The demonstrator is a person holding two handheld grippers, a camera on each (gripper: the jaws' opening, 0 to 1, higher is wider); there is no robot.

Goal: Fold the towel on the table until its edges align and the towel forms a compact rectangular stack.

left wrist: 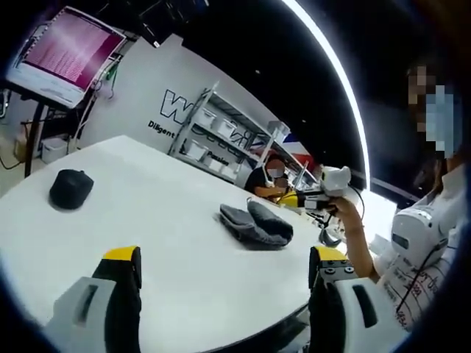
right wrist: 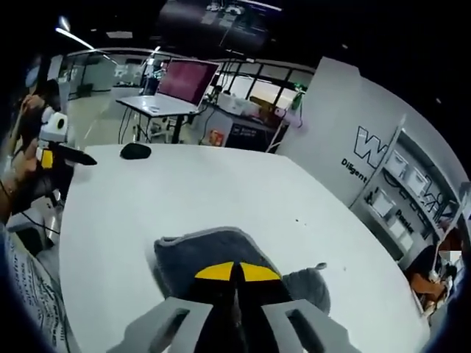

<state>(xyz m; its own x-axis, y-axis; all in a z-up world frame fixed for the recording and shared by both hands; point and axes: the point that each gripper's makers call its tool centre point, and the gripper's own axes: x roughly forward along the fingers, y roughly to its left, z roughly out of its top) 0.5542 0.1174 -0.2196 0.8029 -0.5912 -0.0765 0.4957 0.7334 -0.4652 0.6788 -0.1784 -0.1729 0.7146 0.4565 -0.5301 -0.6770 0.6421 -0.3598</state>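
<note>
A grey towel (left wrist: 256, 224) lies bunched in two thick folds on the white table (left wrist: 147, 213), toward its far right side. My left gripper (left wrist: 224, 259) is open, its yellow-tipped jaws wide apart above the near table edge, well short of the towel. My right gripper (left wrist: 305, 197) comes in from the right in a person's hand, its tips just past the towel's right end. In the right gripper view its jaws (right wrist: 237, 272) are shut, tips together over the towel (right wrist: 206, 254); I cannot tell if they touch the cloth. The left gripper (right wrist: 73, 156) hangs at the far left.
A small black object (left wrist: 71, 189) (right wrist: 135, 151) rests on the table away from the towel. A screen on a stand (left wrist: 70, 48) (right wrist: 190, 81) is beyond the table, and shelving (left wrist: 221, 140) (right wrist: 412, 191) lines the white wall. A seated person (left wrist: 268, 180) is behind the table.
</note>
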